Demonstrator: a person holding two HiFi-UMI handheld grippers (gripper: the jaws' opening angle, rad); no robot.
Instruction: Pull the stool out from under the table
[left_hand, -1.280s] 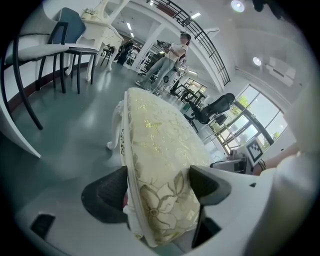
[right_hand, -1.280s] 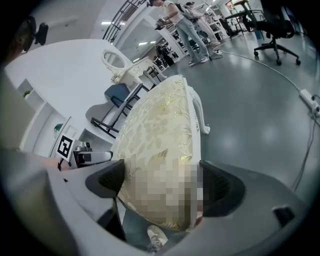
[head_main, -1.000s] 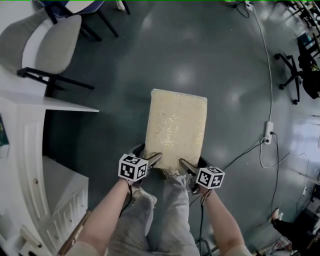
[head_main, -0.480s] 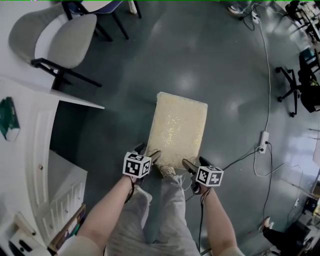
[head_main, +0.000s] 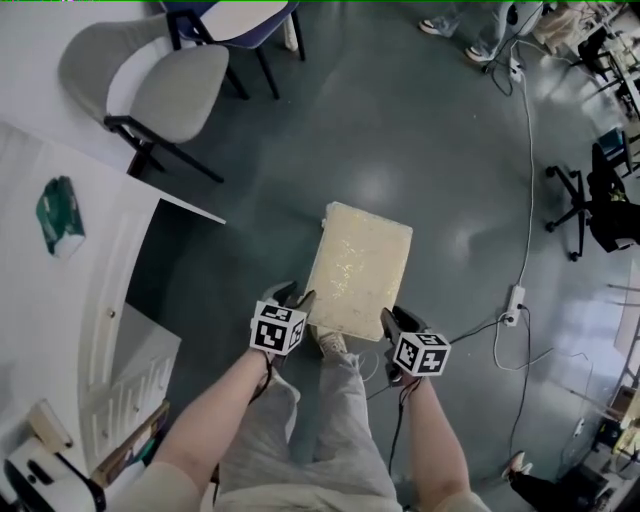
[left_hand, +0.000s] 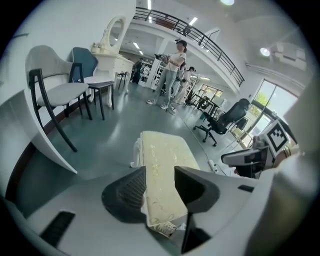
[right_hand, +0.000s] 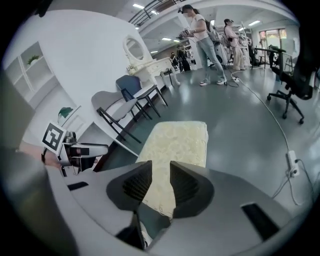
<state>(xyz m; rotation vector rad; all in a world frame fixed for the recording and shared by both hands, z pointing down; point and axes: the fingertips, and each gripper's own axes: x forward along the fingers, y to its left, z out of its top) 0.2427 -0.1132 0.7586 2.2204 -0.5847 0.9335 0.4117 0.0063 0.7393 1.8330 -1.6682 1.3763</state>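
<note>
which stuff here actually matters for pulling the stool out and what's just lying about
For the job:
- stool, cream cushion, standing on open floor clear of the table
- white table, at the left

Just lying about:
- grey chair
- power strip on the floor
- black office chair
- green thing on the tabletop

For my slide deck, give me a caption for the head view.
Cream cushioned stool stands on the grey floor, clear of the white table.
</note>
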